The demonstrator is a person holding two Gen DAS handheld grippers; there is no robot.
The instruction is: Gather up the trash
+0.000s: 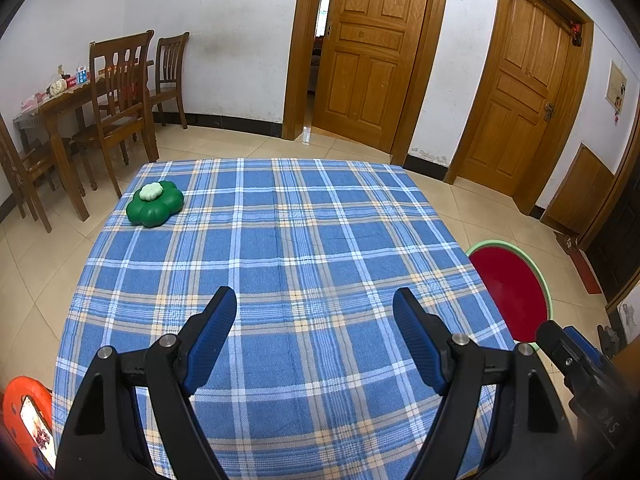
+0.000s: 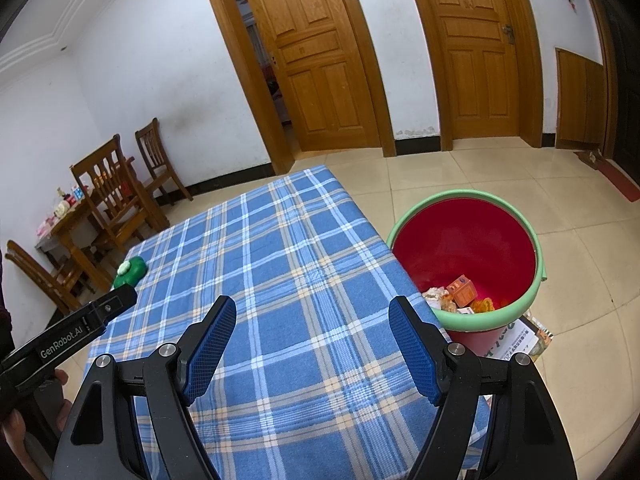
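A red bin with a green rim (image 2: 464, 256) stands on the floor at the table's right side; it shows in the left wrist view (image 1: 516, 288) too. Inside it lie an orange carton (image 2: 462, 290) and several wrappers (image 2: 438, 298). My left gripper (image 1: 314, 300) is open and empty above the near part of the blue plaid tablecloth (image 1: 280, 240). My right gripper (image 2: 312, 308) is open and empty above the cloth (image 2: 260, 264), left of the bin. A green flower-shaped box (image 1: 154, 202) sits at the table's far left corner, also in the right wrist view (image 2: 130, 270).
A wooden dining table with chairs (image 1: 112, 96) stands at the far left wall. Two wooden doors (image 1: 368, 52) are behind the table; the left one is ajar. An orange stool with a phone (image 1: 30, 424) is at the near left. A flat printed box (image 2: 520, 342) lies under the bin.
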